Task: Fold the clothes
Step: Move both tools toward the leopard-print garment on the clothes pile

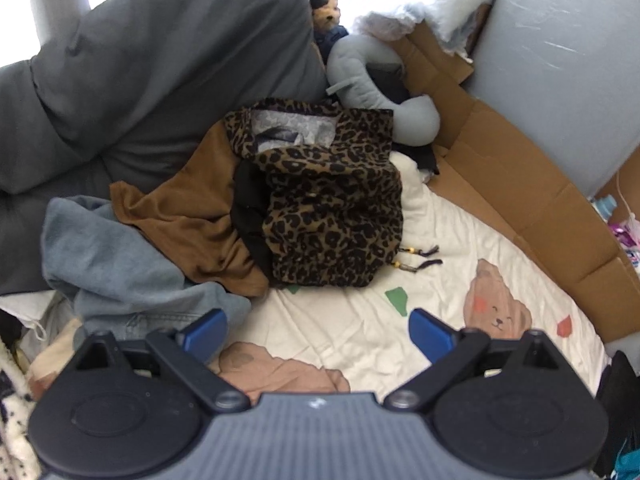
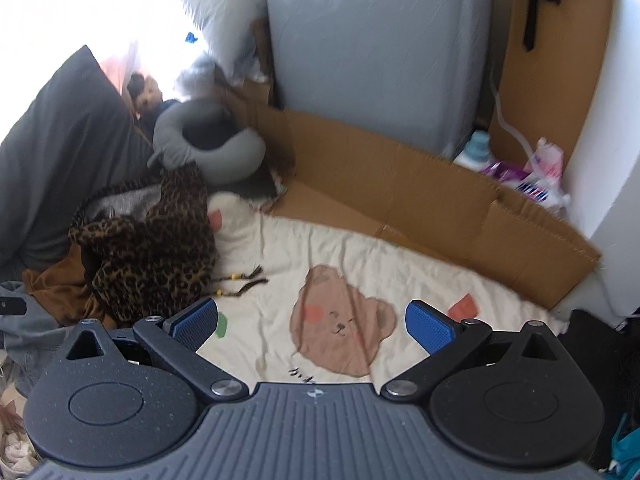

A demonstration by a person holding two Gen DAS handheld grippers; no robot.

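A heap of clothes lies on a cream bear-print blanket (image 1: 360, 320). On top is a leopard-print garment (image 1: 332, 216), crumpled, with beaded tassels at its near right edge. A brown garment (image 1: 188, 216) lies under it to the left, and a blue-grey sweatshirt (image 1: 108, 256) with jeans lies nearer left. My left gripper (image 1: 318, 330) hovers open just short of the heap, holding nothing. In the right wrist view the leopard-print garment (image 2: 156, 252) sits at left, the blanket (image 2: 400, 280) spreads ahead. My right gripper (image 2: 312, 320) is open and holds nothing, above the bear print.
A dark grey cushion (image 1: 140, 72) rises behind the heap. A grey neck pillow (image 1: 376, 80) and a small plush toy (image 1: 328, 12) sit at the back. Flattened cardboard (image 2: 420, 192) borders the blanket on the right, before a grey plastic-wrapped panel (image 2: 376, 48). Bottles and packets (image 2: 520, 172) stand far right.
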